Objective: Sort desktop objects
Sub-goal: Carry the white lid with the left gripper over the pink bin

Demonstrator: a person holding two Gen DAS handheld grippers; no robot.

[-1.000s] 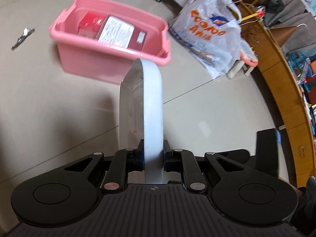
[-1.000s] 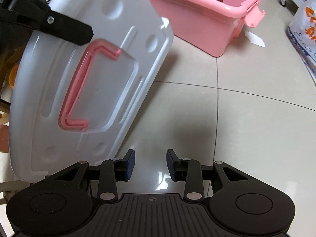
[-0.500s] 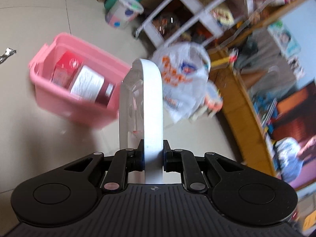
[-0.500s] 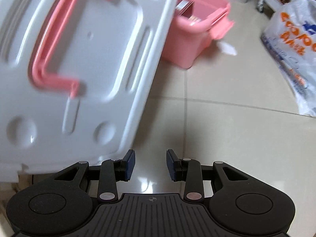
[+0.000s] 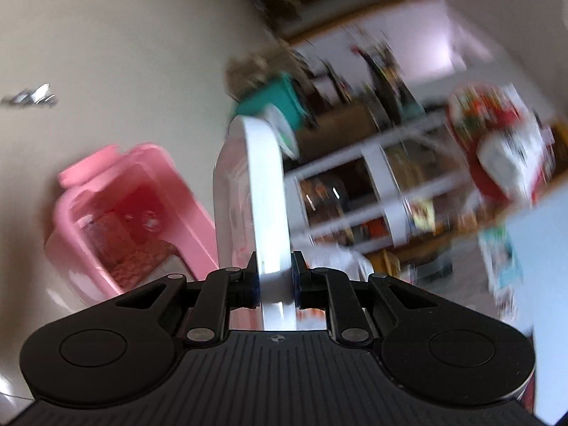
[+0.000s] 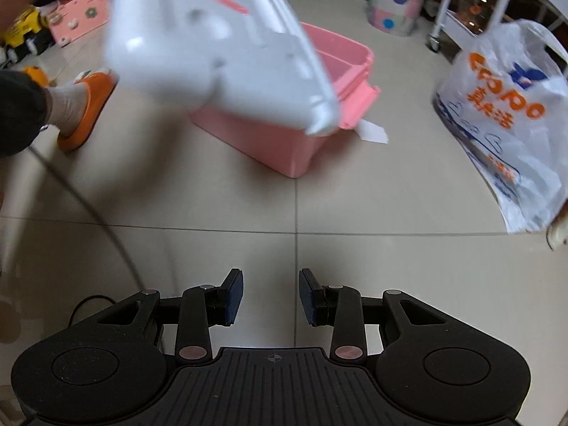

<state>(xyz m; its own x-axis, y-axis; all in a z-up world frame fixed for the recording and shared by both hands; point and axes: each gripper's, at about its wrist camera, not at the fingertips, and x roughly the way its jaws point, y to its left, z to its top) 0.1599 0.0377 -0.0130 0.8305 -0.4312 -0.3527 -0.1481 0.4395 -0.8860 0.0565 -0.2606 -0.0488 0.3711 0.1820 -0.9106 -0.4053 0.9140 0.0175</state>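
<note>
My left gripper [image 5: 275,280] is shut on the edge of a white box lid [image 5: 264,191] with a pink handle and holds it in the air. In the right wrist view the lid [image 6: 220,53] hovers tilted over the open pink storage box [image 6: 284,135] on the tiled floor. The pink box [image 5: 117,220] shows blurred at the left of the left wrist view, with red packets inside. My right gripper [image 6: 270,298] is open and empty, low over the floor in front of the box.
A white plastic shopping bag [image 6: 504,117] lies to the right. A dotted tub [image 6: 394,7] and a white shelf cart [image 6: 461,7] stand behind. A person's foot in an orange slipper [image 6: 85,110] is at the left. A paper scrap [image 6: 372,131] lies beside the box.
The left gripper has swung the lid up and over the pink box, tilting it flatter. The right gripper has drawn back from the box and stayed open.
</note>
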